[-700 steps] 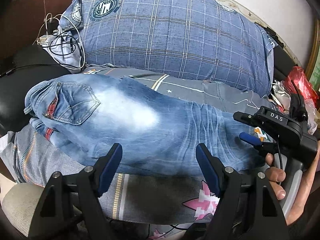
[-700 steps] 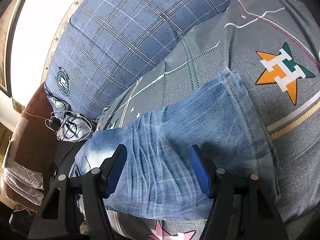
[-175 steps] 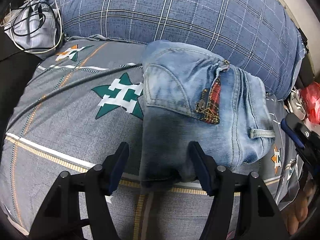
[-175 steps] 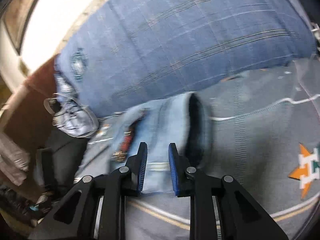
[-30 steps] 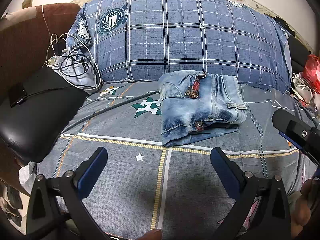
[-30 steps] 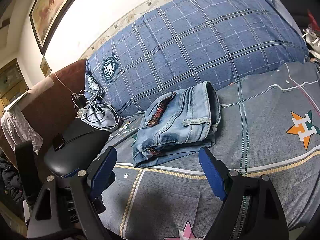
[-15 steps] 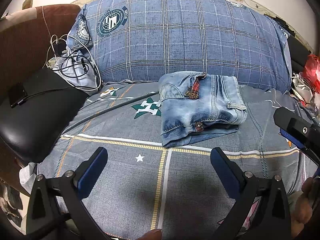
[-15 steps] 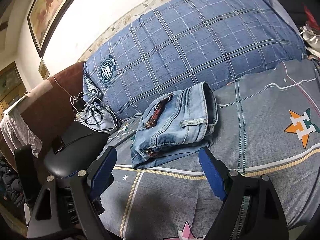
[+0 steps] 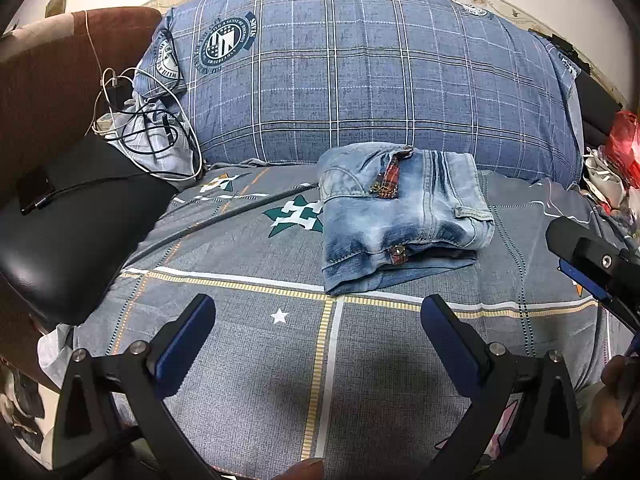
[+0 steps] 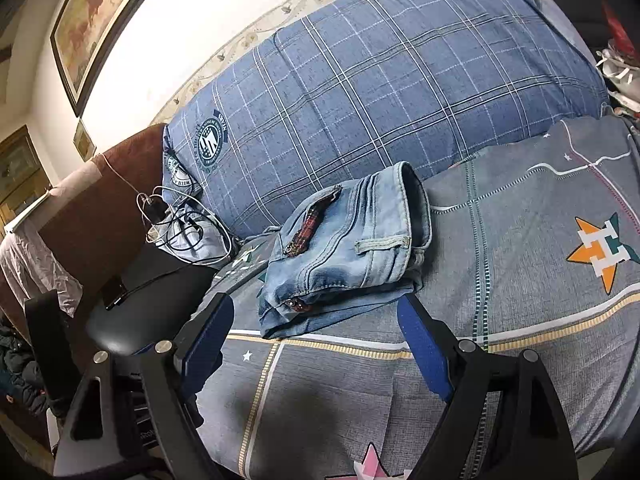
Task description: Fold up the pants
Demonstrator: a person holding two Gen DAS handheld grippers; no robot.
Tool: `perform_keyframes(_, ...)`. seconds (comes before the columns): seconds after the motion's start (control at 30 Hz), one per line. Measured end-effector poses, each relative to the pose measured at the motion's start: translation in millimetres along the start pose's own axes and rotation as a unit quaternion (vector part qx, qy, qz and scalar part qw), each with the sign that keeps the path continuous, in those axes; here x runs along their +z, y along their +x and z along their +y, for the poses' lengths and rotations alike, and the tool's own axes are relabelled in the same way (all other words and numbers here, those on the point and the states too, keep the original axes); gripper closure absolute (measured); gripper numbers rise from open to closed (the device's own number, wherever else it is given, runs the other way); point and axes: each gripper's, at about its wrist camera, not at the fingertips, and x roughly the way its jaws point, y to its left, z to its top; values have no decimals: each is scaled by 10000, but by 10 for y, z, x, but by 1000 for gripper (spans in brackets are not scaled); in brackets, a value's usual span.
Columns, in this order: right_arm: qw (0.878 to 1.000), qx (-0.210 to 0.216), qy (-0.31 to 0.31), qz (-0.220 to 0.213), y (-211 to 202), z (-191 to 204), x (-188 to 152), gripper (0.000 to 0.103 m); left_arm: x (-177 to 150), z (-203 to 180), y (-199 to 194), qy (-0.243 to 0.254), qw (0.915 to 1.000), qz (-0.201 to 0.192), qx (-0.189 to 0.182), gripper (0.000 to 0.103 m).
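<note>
The light-blue jeans (image 9: pixel 400 216) lie folded into a compact bundle on the grey bedspread (image 9: pixel 248 360), just in front of the big blue plaid pillow (image 9: pixel 360 80). They also show in the right wrist view (image 10: pixel 348 248). My left gripper (image 9: pixel 318 332) is open and empty, held back from the bundle over the bedspread. My right gripper (image 10: pixel 316 332) is open and empty, also short of the bundle. The right gripper's body shows at the right edge of the left wrist view (image 9: pixel 592 260).
A black chair (image 9: pixel 60 232) with a phone and tangled cables (image 9: pixel 140 128) stands left of the bed. A brown headboard (image 9: pixel 52 72) is behind it. A red bag and clutter (image 9: pixel 616 160) lie at the far right. A framed picture (image 10: pixel 100 16) hangs on the wall.
Both grippers have stayed open and nearly still over the last second. The right wrist view has shifted slightly. The jeans have not moved.
</note>
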Motion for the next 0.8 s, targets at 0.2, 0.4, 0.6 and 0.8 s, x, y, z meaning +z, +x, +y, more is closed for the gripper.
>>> perform_keyframes(0.2, 10000, -33, 26, 52, 25, -18, -7, 19, -7, -1, 1, 0, 10000, -14, 27, 1)
perform_keyframes(0.4, 9999, -45, 49, 77, 44, -29, -1, 19, -9, -1, 2, -6, 10000, 11, 14, 1)
perform_keyframes(0.6, 9999, -43, 48, 89, 48, -30, -2, 19, -5, 0, 12, -10, 10000, 11, 11, 1)
perform_keyframes(0.8, 9999, -61, 70, 133, 80, -48, 1, 19, -6, -1, 16, -15, 10000, 24, 14, 1)
